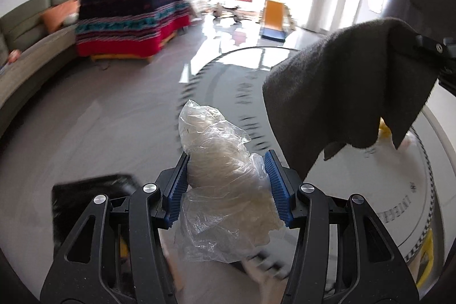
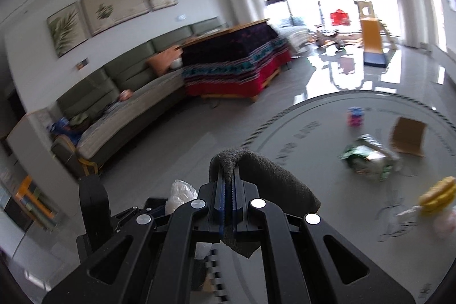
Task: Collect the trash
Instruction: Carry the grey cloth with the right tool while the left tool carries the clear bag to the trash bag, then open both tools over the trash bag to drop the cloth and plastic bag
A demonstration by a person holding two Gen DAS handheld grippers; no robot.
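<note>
Crinkly clear plastic fills my left claw: a scrunched-up plastic bag sits between the blue pads, which stand partly apart and press on its two sides. My right claw is closed all the way, with a dark grey cloth pinched tight between its pads and flopping over the top. Both claws hang above the round tabletop, near its edge. I think the step now is to carry the bag to wherever the trash goes, but I can't see a bin for sure; a black thing low on the left is too blurry to name. To do this well, I would keep the squeeze steady, because the bag is soft and slippery and could slide out. I would move it slowly and keep it away from the cloth, which hangs just beside it in the left view. More trash waits on the tabletop: a green and white wrapper, a brown cardboard piece, a small pink and blue thing and something yellow.
</note>
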